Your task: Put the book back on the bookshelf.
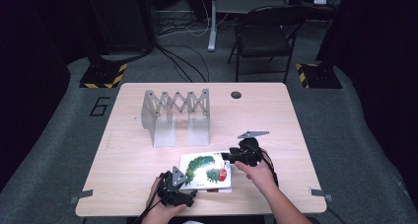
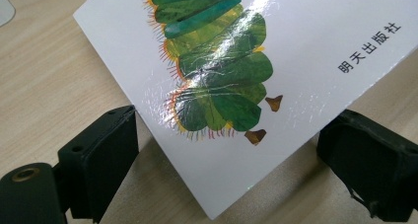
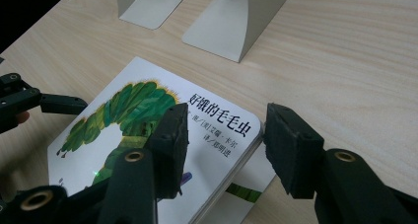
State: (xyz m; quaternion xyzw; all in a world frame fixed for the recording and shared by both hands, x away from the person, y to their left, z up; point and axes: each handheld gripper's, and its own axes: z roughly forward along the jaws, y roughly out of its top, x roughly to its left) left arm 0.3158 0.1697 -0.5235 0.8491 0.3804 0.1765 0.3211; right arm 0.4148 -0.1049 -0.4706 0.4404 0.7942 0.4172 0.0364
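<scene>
Glossy white card is forming the cover of the picture book [image 1: 206, 172], which is lying near the person's edge of the pale wooden surface [image 1: 128, 150], a green caterpillar printed across it. The book is being approached from two opposite corners, probably so that it can be raised evenly and not slide away. The left hand-held gripper [image 1: 178, 183] is being held at the near left corner; in the left gripper view its jaws are standing wide apart, one on each side of the corner [image 2: 217, 211], and no pad is pressing on the cover, so nothing is being gripped there. The right hand-held gripper [image 1: 231, 156] is being kept at the far right corner; in the right gripper view one jaw is lying over the cover near the printed title [image 3: 224, 120] and the other is standing just beside the book's edge, with a gap between pad and edge, so this grip is judged as not closed yet. It is being noticed that the corner looks slightly raised here, over a second cover [image 3: 246, 192] beneath. The grey folding book stand [image 1: 176, 115] is waiting upright further back, well apart from the book, probably as the place where the book is meant to be set.
</scene>
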